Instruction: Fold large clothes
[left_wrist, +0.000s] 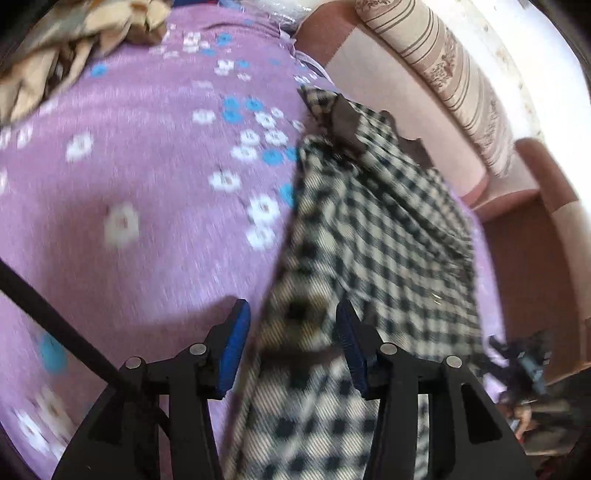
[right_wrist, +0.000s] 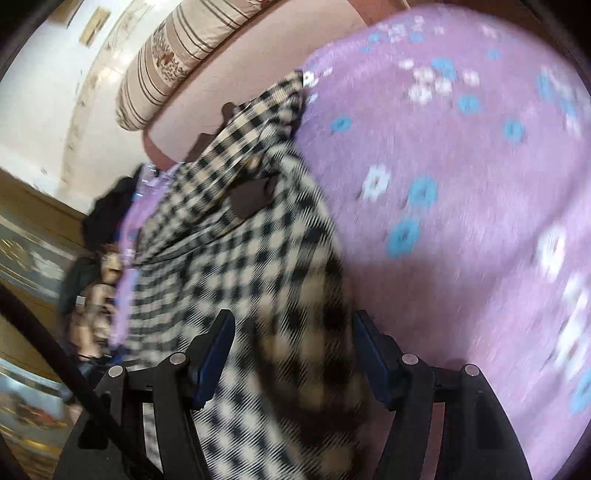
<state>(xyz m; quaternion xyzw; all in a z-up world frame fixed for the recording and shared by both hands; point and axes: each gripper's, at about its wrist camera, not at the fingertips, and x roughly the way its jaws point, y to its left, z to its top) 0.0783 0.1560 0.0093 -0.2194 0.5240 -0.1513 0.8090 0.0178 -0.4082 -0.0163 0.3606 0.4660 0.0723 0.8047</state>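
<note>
A large black-and-cream checked garment (left_wrist: 369, 229) lies stretched along the edge of a bed covered with a lilac flowered bedspread (left_wrist: 140, 177), its far end near a striped bolster (left_wrist: 443, 74). The left tongs (left_wrist: 291, 321) and right tongs (right_wrist: 293, 332) each have their blue pads spread apart, with checked cloth running between them; through the blur, a firm grip cannot be confirmed. To fold well, both should probably close on matching corners, lift evenly, and keep the cloth taut so no creases form.
</note>
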